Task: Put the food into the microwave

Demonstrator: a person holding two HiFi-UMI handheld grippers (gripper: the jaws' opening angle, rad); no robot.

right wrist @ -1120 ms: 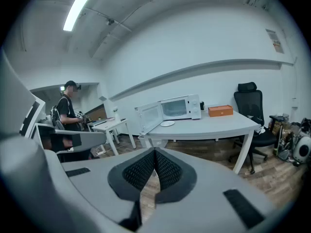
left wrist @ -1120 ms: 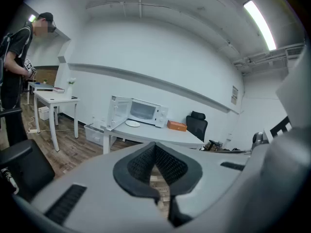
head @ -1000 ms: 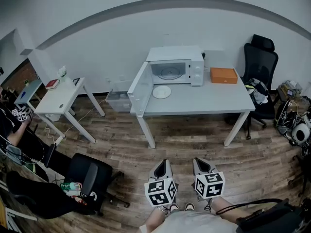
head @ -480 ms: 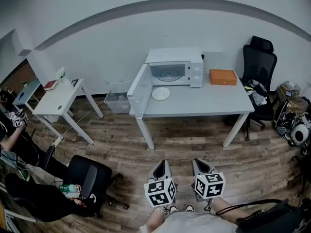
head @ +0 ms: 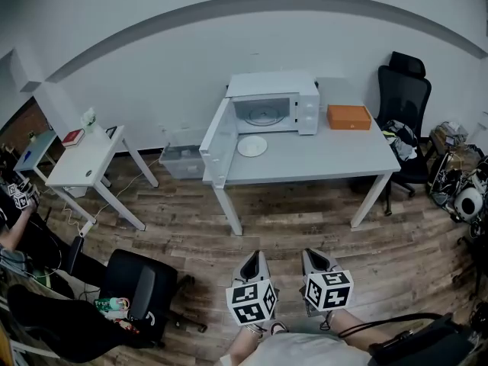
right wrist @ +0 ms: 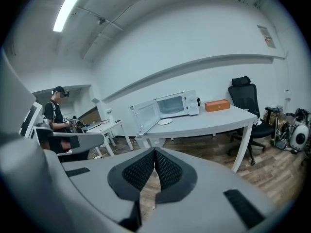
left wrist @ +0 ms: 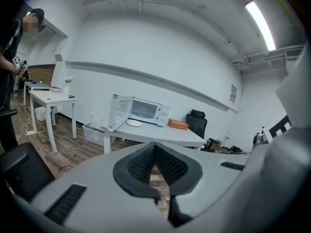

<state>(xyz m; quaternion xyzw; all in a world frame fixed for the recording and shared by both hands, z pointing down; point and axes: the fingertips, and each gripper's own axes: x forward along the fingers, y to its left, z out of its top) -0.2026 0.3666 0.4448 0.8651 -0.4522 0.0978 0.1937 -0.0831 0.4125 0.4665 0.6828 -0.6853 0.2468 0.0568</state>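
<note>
Head view looked steeply down from standing height, well back from the grey rectangular table (head: 320, 162). Both gripper views faced forward from lower down; all three shared the white open-doored microwave (head: 274, 86).

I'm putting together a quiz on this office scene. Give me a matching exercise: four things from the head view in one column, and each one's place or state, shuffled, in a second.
Things
1. microwave
2. plate
3. orange box
4. black office chair

Places or states
A. stands at the right end of the table
B. open
C. lies flat on the table, in front of the microwave
D. sits on the table, right of the microwave

Pairs: 1-B, 2-C, 3-D, 4-A
</note>
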